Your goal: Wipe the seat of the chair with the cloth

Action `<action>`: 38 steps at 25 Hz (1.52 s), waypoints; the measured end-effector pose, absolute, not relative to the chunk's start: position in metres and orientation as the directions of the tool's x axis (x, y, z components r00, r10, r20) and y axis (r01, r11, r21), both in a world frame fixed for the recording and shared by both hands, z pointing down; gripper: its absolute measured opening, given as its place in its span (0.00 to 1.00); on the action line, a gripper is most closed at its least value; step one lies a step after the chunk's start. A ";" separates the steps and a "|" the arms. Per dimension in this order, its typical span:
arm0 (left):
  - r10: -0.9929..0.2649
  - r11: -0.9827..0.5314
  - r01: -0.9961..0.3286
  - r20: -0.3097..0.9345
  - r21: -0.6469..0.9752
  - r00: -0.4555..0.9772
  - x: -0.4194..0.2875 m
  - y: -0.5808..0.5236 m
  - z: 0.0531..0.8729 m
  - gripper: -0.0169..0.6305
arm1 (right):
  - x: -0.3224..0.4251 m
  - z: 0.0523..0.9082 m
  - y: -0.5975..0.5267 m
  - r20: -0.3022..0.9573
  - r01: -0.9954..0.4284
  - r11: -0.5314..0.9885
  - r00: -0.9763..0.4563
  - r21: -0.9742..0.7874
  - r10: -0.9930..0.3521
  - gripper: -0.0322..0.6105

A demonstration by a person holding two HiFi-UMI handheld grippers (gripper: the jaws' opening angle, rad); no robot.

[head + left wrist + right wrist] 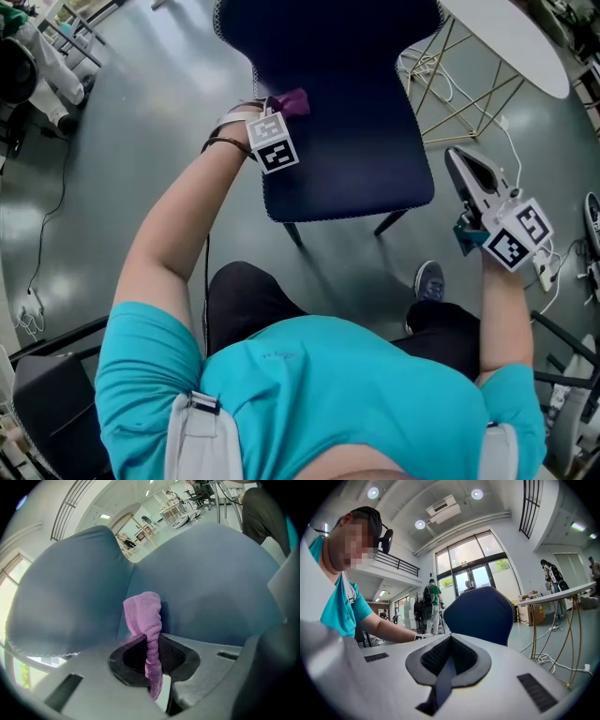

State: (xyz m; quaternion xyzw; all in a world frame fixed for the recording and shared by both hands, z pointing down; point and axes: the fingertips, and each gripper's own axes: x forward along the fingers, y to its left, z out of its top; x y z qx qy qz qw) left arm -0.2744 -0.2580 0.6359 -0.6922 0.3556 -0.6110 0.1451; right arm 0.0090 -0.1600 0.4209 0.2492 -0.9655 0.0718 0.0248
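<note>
The left gripper (151, 641) clamps a purple terry cloth (146, 620) at the dark blue chair seat (347, 141).
Cloth runs lengthwise along the jaws, tip forward; right gripper (449, 644) closed, empty.

Setting: large open-plan lab or workshop hall. Evidence:
- polished grey floor (122, 141)
- high ceiling with recessed lights (476, 493) and an air unit (443, 507)
- mezzanine railing (396, 562)
- tall glazed doors (480, 573)
- white table (516, 37) on wire legs
- upholstered blue chair (328, 112)
- loose cables (427, 75) (trailing over the floor)
- cardboard boxes (532, 611)
- people (432, 604) standing about
</note>
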 end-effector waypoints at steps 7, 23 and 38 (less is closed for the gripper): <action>-0.638 -0.739 -0.319 0.768 -0.593 0.049 -0.260 -0.221 0.635 0.10 | 0.006 0.424 -0.165 0.080 -0.490 0.860 -0.872 -0.143 -0.484 0.04; -0.610 -0.769 -0.342 0.779 -0.539 0.144 -0.231 -0.124 0.638 0.10 | -0.006 0.444 -0.159 0.102 -0.478 0.862 -0.878 -0.167 -0.467 0.04; -0.526 -0.837 -0.293 0.826 -0.462 0.201 -0.198 -0.046 0.636 0.10 | -0.006 0.444 -0.152 0.095 -0.483 0.858 -0.876 -0.177 -0.473 0.04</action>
